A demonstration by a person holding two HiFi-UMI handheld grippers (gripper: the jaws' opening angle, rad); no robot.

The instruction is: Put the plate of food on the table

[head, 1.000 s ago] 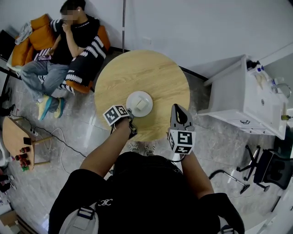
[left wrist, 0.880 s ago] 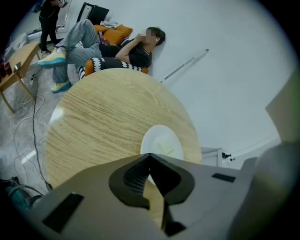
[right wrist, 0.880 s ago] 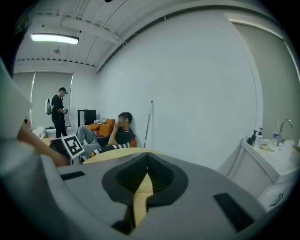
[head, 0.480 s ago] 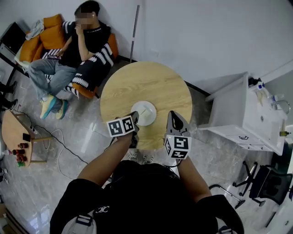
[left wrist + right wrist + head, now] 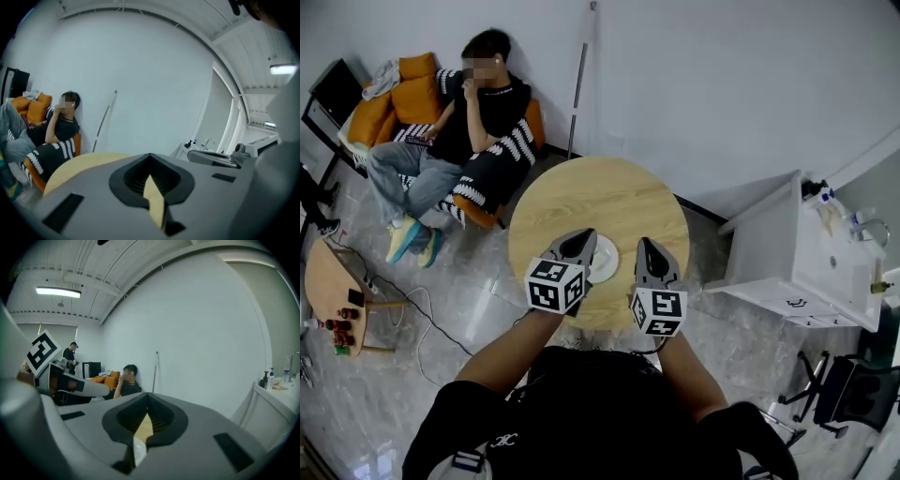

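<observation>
Bright, even light from a ceiling lamp (image 5: 58,292); strong fisheye bending and dark corners.

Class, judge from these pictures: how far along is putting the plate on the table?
Done: the plate lies on the round table. In hand: nothing; the left tool and right tool hover above the table's near edge, jaws almost together and empty. Left: nothing that shows.

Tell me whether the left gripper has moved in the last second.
Yes. Against the plate on the round table, the left gripper has come up off its left rim and now hangs above it, looking larger.
</observation>
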